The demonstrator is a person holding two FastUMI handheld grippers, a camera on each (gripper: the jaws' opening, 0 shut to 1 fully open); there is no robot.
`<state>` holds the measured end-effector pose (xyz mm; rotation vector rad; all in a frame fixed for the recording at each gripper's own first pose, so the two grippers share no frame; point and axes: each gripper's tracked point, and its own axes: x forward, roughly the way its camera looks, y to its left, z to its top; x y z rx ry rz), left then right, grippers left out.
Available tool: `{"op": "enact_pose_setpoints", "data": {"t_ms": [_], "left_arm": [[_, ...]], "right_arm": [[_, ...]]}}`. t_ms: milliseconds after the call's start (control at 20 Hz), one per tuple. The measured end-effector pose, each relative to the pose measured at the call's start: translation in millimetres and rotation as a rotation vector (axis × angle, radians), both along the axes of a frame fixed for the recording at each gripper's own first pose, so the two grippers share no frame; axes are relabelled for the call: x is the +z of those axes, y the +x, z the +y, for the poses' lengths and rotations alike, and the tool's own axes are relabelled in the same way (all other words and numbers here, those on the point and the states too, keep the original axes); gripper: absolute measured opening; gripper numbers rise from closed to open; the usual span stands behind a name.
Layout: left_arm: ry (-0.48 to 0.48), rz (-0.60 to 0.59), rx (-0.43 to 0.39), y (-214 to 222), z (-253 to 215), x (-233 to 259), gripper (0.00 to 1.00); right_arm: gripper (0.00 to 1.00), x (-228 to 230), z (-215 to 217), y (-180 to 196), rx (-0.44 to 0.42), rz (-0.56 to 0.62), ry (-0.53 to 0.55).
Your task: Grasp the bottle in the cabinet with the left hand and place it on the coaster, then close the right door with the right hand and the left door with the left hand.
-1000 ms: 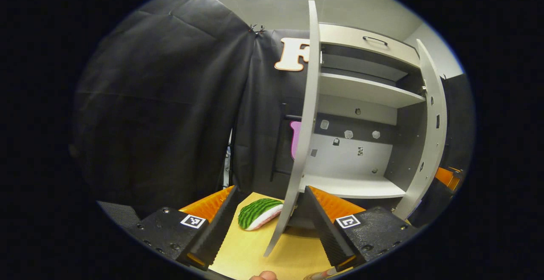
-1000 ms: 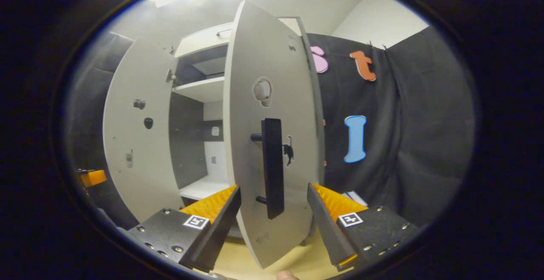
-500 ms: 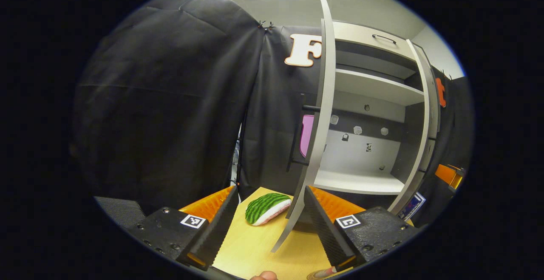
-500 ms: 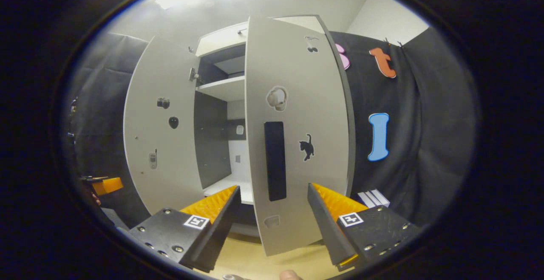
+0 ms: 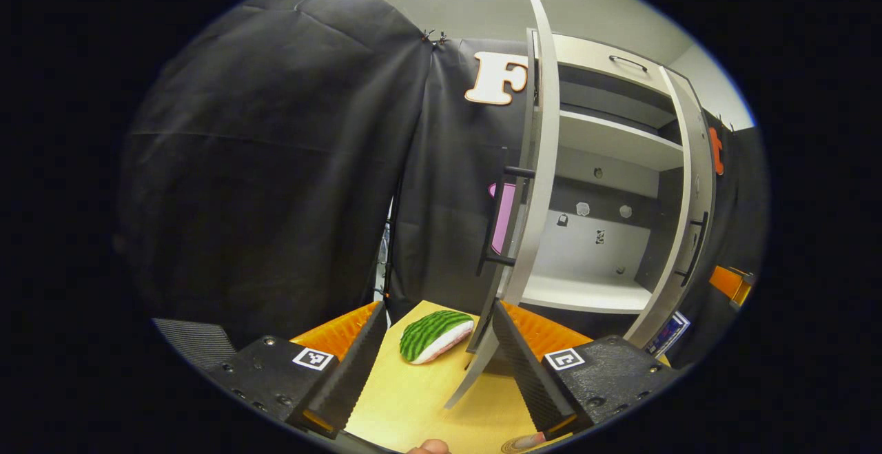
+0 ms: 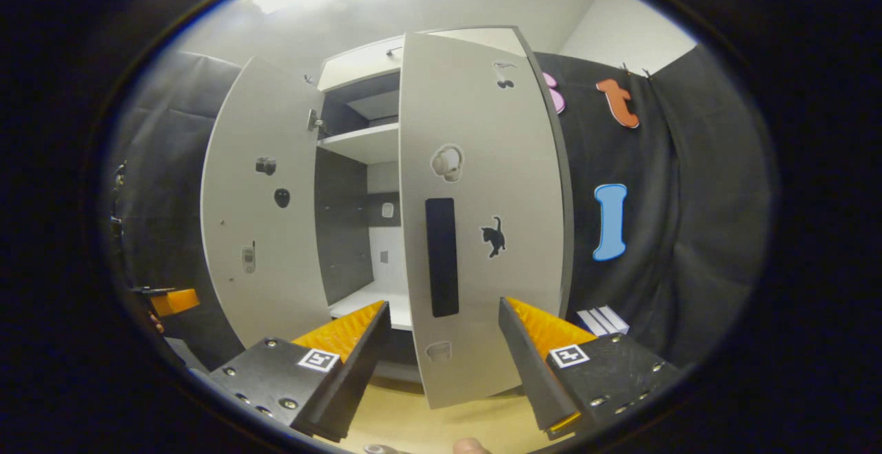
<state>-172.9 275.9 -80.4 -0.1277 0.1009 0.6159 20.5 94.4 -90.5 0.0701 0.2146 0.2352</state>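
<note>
The right door (image 6: 482, 220) has swung further toward the cabinet (image 5: 606, 164) since a second ago; the left door (image 5: 534, 185) stands ajar. Both grippers (left (image 5: 434, 364), right (image 6: 444, 364)) are spread apart, empty. No writing reads clearly. The bottle (image 5: 527, 442) barely shows by the coaster (image 5: 513, 448).

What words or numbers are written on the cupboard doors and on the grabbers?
No words or numbers can be read there.
Right door: picture stickers alone, such as a cat and headphones; no text.
Left door: small picture stickers; no text.
Left gripper and right gripper: square black-and-white markers, patterns, not letters.
</note>
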Motion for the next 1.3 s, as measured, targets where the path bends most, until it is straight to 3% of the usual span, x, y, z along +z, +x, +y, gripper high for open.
{"op": "enact_pose_setpoints", "data": {"t_ms": [300, 500, 550, 600, 700, 850, 1000, 1100, 1300], "left_arm": [[-0.039, -0.013, -0.022, 11, 11, -1, 0.93], [-0.03, -0.041, -0.039, 17, 23, 5, 0.97], [-0.03, -0.043, -0.048, 19, 25, 5, 0.93], [-0.031, -0.04, -0.059, 22, 27, 4, 0.97], [-0.032, -0.035, -0.084, 27, 30, 3, 0.93], [-0.029, -0.038, -0.125, 34, 32, 4, 0.97], [-0.017, -0.031, -0.171, 42, 31, 2, 0.93], [-0.012, -0.022, -0.201, 48, 31, 0, 0.97], [-0.025, -0.007, -0.247, 57, 24, -9, 0.94]], "right_arm": [[0.95, 1, -1, -7, -0.039, -0.012, -0.021], [0.95, -2, -1, -12, -0.063, -0.003, -0.033], [0.95, -2, -1, -15, -0.073, -0.001, -0.038], [0.95, -2, 0, -18, -0.084, -0.004, -0.039], [0.95, -3, 0, -22, -0.11, -0.004, -0.039], [0.95, -5, 1, -26, -0.137, -0.003, -0.028], [0.95, -7, 3, -34, -0.162, -0.004, -0.039], [0.95, -11, 5, -40, -0.178, 0.001, -0.051], [0.95, -17, 3, -51, -0.208, 0.019, -0.067]]}}
